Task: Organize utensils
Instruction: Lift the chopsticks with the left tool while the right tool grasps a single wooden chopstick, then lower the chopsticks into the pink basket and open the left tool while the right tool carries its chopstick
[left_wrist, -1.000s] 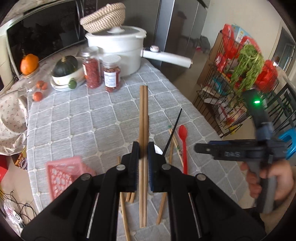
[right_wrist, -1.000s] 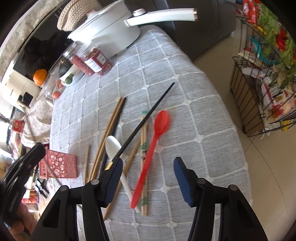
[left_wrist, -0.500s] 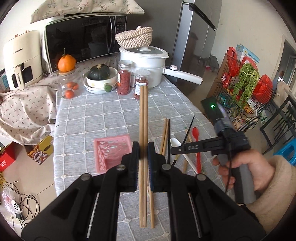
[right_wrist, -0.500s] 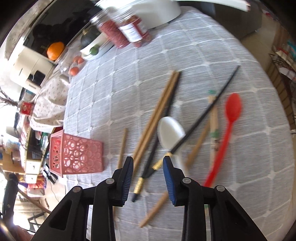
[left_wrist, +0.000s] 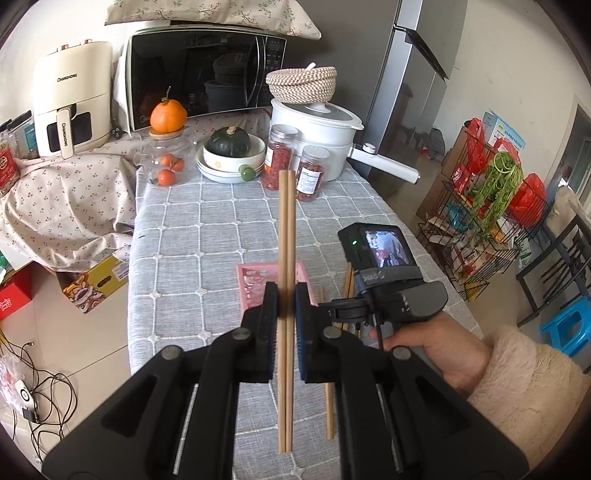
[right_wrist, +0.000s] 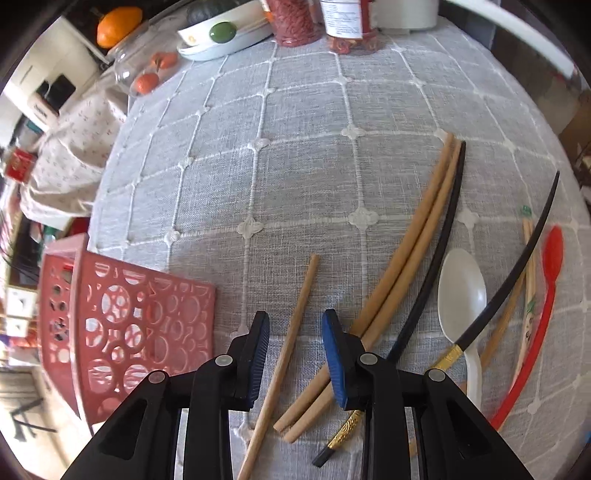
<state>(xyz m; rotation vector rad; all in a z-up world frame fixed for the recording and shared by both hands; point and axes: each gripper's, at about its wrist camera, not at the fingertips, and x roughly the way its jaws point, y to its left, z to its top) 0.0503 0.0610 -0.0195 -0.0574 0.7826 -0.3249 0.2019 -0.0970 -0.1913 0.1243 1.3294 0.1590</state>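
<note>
The left gripper (left_wrist: 286, 302) holds a pair of wooden chopsticks (left_wrist: 286, 236), its fingers (left_wrist: 269, 306) clamped on them at about mid-length. The pair is raised above the desk (left_wrist: 192, 229), pointing away from the camera toward the jars (left_wrist: 295, 166) at the far end.

Landmark: the pink basket (right_wrist: 110, 317), which stands on the grey checked cloth of the desk.

In the right wrist view, the right gripper (right_wrist: 295, 339) is just to the right of the basket, low over the desk. Its blue-padded fingers (right_wrist: 334, 354) stand parted on either side of a single wooden chopstick (right_wrist: 291, 343), which lies on the cloth. Contact with that chopstick cannot be confirmed.

Further right of the basket lie:
- two wooden chopsticks (right_wrist: 410, 251) side by side;
- a black chopstick (right_wrist: 436, 258) touching them along their right edge;
- a white spoon (right_wrist: 461, 291), bowl up;
- a second black chopstick (right_wrist: 517, 266) with a gold band, crossing over the spoon;
- a printed chopstick pair (right_wrist: 528, 295);
- a red spoon (right_wrist: 546, 280), furthest from the basket.

The left wrist view shows the right gripper held in the person's right hand (left_wrist: 443, 350), beside the basket.
</note>
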